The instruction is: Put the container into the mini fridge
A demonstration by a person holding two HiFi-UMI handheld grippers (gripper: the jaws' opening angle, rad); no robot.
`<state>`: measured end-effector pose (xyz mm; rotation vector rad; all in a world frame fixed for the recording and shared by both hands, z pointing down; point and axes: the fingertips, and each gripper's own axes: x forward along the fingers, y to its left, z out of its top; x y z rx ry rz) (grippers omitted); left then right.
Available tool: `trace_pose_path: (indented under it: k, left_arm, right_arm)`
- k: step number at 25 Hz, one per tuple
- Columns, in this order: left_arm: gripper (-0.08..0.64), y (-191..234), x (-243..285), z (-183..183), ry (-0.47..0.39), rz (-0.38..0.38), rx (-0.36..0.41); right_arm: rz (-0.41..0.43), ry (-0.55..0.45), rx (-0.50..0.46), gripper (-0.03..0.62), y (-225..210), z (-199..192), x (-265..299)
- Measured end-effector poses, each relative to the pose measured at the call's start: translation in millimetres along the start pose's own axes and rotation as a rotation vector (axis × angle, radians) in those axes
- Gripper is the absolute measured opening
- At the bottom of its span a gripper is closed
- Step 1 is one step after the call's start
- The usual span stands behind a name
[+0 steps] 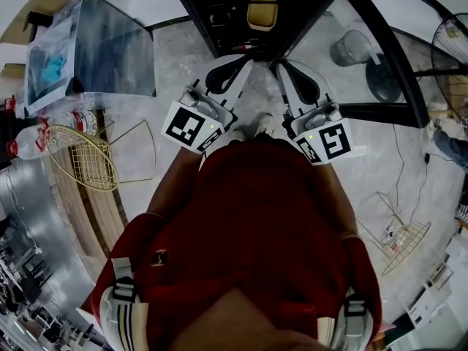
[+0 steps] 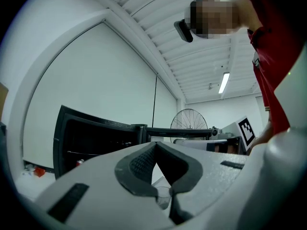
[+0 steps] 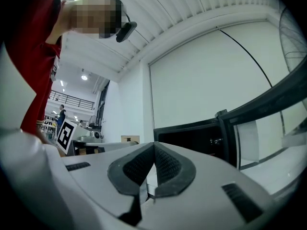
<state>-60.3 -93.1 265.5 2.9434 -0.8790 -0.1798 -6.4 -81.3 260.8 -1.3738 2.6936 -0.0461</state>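
The black mini fridge (image 1: pixel 232 22) stands open ahead of me on the floor. A yellowish container (image 1: pixel 262 12) sits inside it. Its glass door (image 1: pixel 380 57) swings out to the right. My left gripper (image 1: pixel 245 64) and right gripper (image 1: pixel 284 66) are held side by side in front of a person's red shirt, pointing at the fridge and short of it. Both are shut with nothing held. In the left gripper view the pads meet at the tip of the left gripper (image 2: pixel 154 145), with the fridge cavity (image 2: pixel 91 143) beyond. The right gripper (image 3: pixel 153 146) is likewise closed before the fridge (image 3: pixel 192 138).
A grey box (image 1: pixel 110 46) stands at the left, with a wire basket (image 1: pixel 84 159) and plastic bottles (image 1: pixel 29 137) near it. Another wire basket (image 1: pixel 398 243) lies at the right. A grey bucket (image 1: pixel 351 47) and a fan (image 1: pixel 450 42) stand behind the door.
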Motion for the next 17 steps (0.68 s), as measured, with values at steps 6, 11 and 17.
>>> trace_pose_path:
  k: [6, 11, 17]
  left_arm:
    - [0.006, 2.1, -4.7, 6.1, -0.015, 0.0, -0.003]
    - [0.006, 3.9, -9.9, 3.0, -0.018, 0.004, -0.009]
    - [0.006, 8.3, -15.8, -0.4, -0.024, 0.005, -0.016]
  right_arm:
    - [0.006, 0.01, -0.02, -0.003, 7.3, 1.8, 4.3]
    - [0.005, 0.019, -0.028, -0.003, 9.5, -2.5, 5.6]
    - [0.01, 0.026, -0.029, -0.003, 13.5, -8.9, 9.2]
